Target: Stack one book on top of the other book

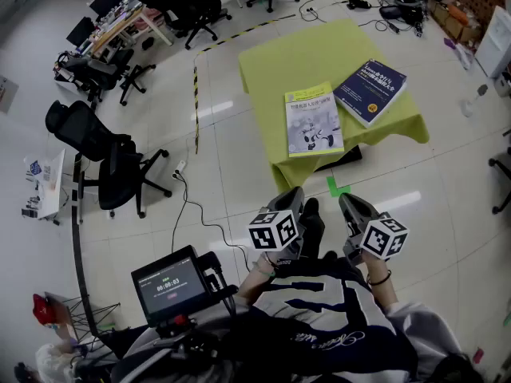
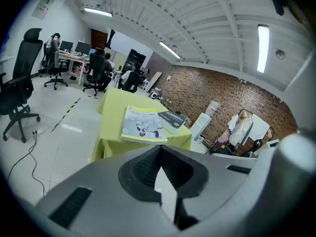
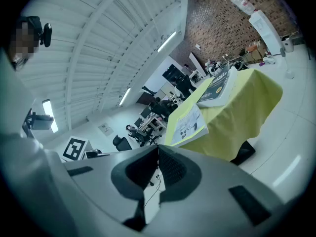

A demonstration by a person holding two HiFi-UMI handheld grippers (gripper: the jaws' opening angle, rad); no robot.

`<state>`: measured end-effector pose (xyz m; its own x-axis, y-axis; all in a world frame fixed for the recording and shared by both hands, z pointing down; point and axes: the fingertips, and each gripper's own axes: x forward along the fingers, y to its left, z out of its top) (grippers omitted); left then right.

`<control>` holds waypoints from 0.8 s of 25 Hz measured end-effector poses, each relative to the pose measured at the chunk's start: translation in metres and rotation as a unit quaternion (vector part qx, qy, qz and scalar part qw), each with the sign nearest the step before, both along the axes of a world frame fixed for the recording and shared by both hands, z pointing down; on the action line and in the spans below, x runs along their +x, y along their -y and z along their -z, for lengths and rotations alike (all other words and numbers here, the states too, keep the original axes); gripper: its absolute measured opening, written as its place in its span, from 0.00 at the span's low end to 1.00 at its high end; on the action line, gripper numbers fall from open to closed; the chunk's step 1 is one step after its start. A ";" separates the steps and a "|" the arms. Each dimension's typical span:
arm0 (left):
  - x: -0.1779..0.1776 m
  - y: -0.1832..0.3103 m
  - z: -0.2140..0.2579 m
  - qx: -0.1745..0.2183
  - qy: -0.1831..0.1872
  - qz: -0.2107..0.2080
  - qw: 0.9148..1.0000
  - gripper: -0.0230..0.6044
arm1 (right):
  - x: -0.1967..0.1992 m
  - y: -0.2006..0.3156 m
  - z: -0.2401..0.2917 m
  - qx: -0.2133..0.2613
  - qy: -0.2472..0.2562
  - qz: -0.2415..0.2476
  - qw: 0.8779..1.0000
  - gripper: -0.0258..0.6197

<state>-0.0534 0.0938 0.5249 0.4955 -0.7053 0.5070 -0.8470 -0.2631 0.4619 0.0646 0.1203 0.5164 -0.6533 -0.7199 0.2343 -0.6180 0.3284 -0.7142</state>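
Where the white tiled floor fills most of the head view, a low table under a yellow-green cloth stands ahead of the person. A black office chair sits well off to the left of it, with more chairs and desks further back.

Two books lie flat on the table, side by side and neither on top of the other. The pale book lies at the near edge, its cover facing up. The blue book lies just to its right and a little further back, turned at an angle. Whether their corners touch cannot be told.

Close to the person's body, a small screen glows at the lower left.

Both tools are held near the chest, well short of the table and pointing toward it. The left gripper has its jaws pressed together with nothing between them. The right gripper is the same, jaws closed and empty.

A strip of green tape marks the floor between the grippers and the table.
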 end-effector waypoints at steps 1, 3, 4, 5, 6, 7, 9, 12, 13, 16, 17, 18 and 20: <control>-0.002 0.010 -0.005 -0.002 0.006 -0.004 1.000 0.04 | 0.001 0.009 -0.004 -0.002 -0.001 -0.003 1.000 0.04; -0.006 0.031 -0.016 -0.007 0.017 -0.010 1.000 0.04 | 0.003 0.028 -0.011 -0.007 -0.004 -0.007 1.000 0.04; -0.009 0.043 -0.021 -0.011 0.021 -0.013 1.000 0.04 | 0.003 0.038 -0.014 -0.009 -0.005 -0.007 1.000 0.04; -0.012 0.055 -0.025 -0.016 0.024 -0.015 0.999 0.04 | 0.002 0.048 -0.017 -0.013 -0.006 -0.008 1.000 0.08; -0.014 0.067 -0.029 -0.022 0.024 -0.019 0.999 0.04 | 0.001 0.059 -0.019 -0.017 -0.006 -0.010 1.000 0.11; -0.016 0.079 -0.032 -0.029 0.023 -0.025 0.999 0.04 | 0.002 0.069 -0.020 -0.021 -0.007 -0.014 1.000 0.11; -0.017 0.102 -0.038 -0.041 0.021 -0.040 0.998 0.05 | 0.004 0.091 -0.026 -0.031 -0.009 -0.026 0.999 0.14; -0.030 0.137 -0.049 -0.057 0.026 -0.036 0.997 0.05 | 0.001 0.125 -0.041 -0.054 -0.014 -0.029 0.998 0.25; -0.036 0.148 -0.054 -0.064 0.026 -0.033 0.997 0.06 | -0.001 0.135 -0.047 -0.063 -0.015 -0.029 0.997 0.28; -0.050 0.174 -0.071 -0.092 0.023 -0.032 0.995 0.14 | -0.002 0.160 -0.072 -0.096 -0.025 -0.039 0.994 0.35; -0.053 0.182 -0.076 -0.101 0.022 -0.032 0.994 0.15 | 0.000 0.168 -0.082 -0.108 -0.027 -0.044 0.993 0.37; -0.056 0.190 -0.081 -0.107 0.022 -0.032 0.994 0.16 | 0.001 0.176 -0.091 -0.121 -0.025 -0.049 0.991 0.38; -0.060 0.202 -0.087 -0.118 0.020 -0.032 0.992 0.17 | 0.004 0.187 -0.110 -0.148 -0.015 -0.060 0.987 0.40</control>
<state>-0.1135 -0.1081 0.6118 0.5116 -0.5331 0.6739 -0.8509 -0.2058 0.4833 0.0681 -0.0671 0.6269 -0.5564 -0.6889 0.4646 -0.6624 0.0302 -0.7485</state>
